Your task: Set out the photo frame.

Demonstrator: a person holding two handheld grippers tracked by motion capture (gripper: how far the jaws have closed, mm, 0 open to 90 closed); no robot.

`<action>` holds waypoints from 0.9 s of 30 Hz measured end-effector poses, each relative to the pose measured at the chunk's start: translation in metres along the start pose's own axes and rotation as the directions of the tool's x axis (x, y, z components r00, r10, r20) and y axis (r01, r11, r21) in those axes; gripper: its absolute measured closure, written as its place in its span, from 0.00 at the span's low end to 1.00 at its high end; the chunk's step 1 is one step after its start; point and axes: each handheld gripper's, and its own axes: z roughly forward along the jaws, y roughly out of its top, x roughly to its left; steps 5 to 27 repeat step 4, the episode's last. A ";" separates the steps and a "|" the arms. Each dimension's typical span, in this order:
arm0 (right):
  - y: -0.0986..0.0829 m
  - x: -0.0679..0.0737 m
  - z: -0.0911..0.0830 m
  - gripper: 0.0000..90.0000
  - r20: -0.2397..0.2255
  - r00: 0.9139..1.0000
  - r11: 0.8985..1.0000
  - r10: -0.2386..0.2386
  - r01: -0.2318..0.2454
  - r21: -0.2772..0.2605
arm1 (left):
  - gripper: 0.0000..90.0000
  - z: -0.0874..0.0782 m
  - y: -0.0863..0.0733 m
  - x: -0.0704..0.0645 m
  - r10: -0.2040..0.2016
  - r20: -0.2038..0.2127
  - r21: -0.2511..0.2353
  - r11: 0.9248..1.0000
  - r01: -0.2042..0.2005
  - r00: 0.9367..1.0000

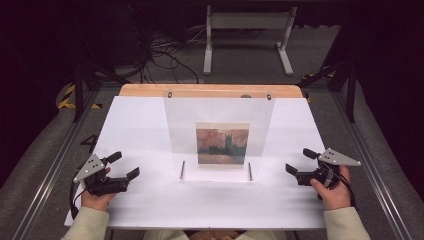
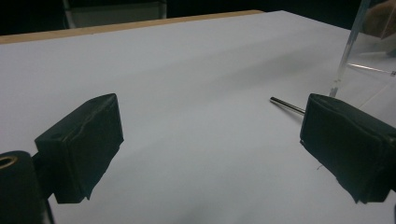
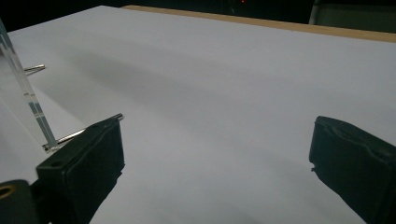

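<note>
High view: clear acrylic frame (image 1: 218, 135) stands at table (image 1: 140, 125) centre, a painted print (image 1: 222, 145) inside it, on two metal pins (image 1: 182, 169). Left gripper (image 1: 125, 165) at 8 o'clock, right gripper (image 1: 299, 161) at 4 o'clock, jaws spread, empty. Dark room, cables on floor (image 1: 165, 55) at 12. No readable writing.

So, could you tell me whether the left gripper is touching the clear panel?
Apart. In the high view the left gripper sits well to the left of the clear panel, with bare white table between them.
</note>
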 end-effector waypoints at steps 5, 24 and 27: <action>0.000 0.000 0.000 0.04 0.008 1.000 1.000 -0.003 0.003 0.002 | 0.07 -0.001 0.001 0.000 -0.012 -0.010 -0.006 1.000 0.012 1.000; 0.000 0.000 0.000 0.04 0.008 1.000 1.000 -0.003 0.003 0.002 | 0.07 -0.001 0.001 0.000 -0.012 -0.010 -0.006 1.000 0.012 1.000; 0.000 0.000 0.000 0.04 0.008 1.000 1.000 -0.003 0.003 0.002 | 0.07 -0.001 0.001 0.000 -0.012 -0.010 -0.006 1.000 0.012 1.000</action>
